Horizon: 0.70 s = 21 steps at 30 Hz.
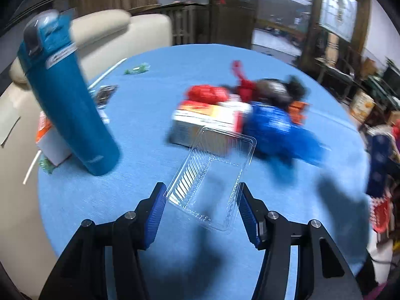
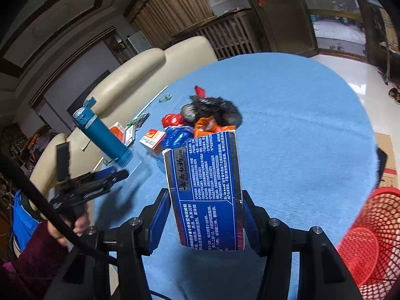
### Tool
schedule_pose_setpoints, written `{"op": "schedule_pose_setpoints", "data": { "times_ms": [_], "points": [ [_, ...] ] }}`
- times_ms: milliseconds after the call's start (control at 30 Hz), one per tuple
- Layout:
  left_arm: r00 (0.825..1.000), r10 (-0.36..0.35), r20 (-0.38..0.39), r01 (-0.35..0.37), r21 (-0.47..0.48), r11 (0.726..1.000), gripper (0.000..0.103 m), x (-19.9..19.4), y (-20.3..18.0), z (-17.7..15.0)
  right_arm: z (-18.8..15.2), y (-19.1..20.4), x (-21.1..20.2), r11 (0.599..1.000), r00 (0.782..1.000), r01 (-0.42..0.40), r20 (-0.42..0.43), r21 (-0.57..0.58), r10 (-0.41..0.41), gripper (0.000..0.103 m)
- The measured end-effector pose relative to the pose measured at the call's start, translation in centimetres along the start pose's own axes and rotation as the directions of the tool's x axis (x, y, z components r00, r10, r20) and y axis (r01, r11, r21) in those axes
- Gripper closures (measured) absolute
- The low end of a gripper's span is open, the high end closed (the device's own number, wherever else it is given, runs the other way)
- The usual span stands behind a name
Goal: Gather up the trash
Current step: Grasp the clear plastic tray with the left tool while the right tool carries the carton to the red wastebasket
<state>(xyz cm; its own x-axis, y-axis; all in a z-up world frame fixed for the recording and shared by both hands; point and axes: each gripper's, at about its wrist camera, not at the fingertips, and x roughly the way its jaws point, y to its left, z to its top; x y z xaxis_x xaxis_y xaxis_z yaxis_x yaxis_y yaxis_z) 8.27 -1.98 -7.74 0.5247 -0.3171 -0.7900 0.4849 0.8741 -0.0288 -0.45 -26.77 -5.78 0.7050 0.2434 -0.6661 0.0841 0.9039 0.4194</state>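
**Two grippers over a littered blue table, one holding a box, one around a clear tray**

The right gripper [image 2: 203, 222] is clamped on a blue box [image 2: 207, 187] printed with white text. The box stands upright between the blue pads, its torn top edge pointing away from the camera, lifted clear of the blue tablecloth [image 2: 300, 125]. A red mesh basket [image 2: 370, 237] sits at the lower right edge of the right wrist view, beside the table.

The left gripper [image 1: 202, 207] has a clear plastic tray [image 1: 212, 177] between its fingers. The tray is tilted, its near end between the pads and its far end pointing toward the pile. The right pad lies against the tray's rim; the left pad is just beside the other rim, and whether it presses there cannot be told, so the grip cannot be judged. The picture is blurred.

In the middle of the table lies a heap of rubbish: a red wrapper [image 1: 207, 93], a white and orange carton [image 1: 207, 120], a blue wrapper [image 1: 275, 127], an orange wrapper [image 1: 297, 112] and a dark crumpled bag [image 1: 277, 87]. A tall teal bottle [image 1: 67, 95] stands at the left side of the table, near a small white and orange box [image 1: 50, 140]. A white straw [image 1: 107, 72] and a green sweet wrapper [image 1: 136, 69] lie farther back, by the cream sofa [image 1: 105, 30].

In the right wrist view, a hand [image 2: 75, 222] in a maroon sleeve grips the left gripper's handle.
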Motion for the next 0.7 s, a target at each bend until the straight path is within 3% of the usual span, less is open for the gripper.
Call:
{"op": "schedule_pose_setpoints", "data": {
  "times_ms": [200, 400, 567, 700],
  "points": [
    [0.991, -0.134, 0.005, 0.131, 0.184, 0.974, 0.044, -2.6, -8.8, -0.2, -1.0, -3.8, -4.0, 0.995, 0.996, 0.077, 0.039, 0.055, -0.079, 0.045],
    [0.958, -0.284, -0.043, 0.283, 0.312, 0.907, 0.043, -3.2, -17.9, 1.2, -3.0, -10.1, -8.4, 0.968, 0.979, 0.184, 0.050, 0.171, -0.195, 0.045],
    [0.936, -0.335, -0.113, 0.351, 0.408, 0.843, 0.042, -1.4, -26.2, 1.8, -5.0, -15.5, -10.7, 0.927, 0.966, 0.237, 0.035, 0.291, -0.258, 0.044],
    [0.916, -0.359, -0.177, 0.400, 0.431, 0.809, 0.041, 0.7, -30.8, 2.3, -6.8, -19.4, -11.5, 0.890, 0.965, 0.238, 0.011, 0.389, -0.263, 0.043]
  ]
}}
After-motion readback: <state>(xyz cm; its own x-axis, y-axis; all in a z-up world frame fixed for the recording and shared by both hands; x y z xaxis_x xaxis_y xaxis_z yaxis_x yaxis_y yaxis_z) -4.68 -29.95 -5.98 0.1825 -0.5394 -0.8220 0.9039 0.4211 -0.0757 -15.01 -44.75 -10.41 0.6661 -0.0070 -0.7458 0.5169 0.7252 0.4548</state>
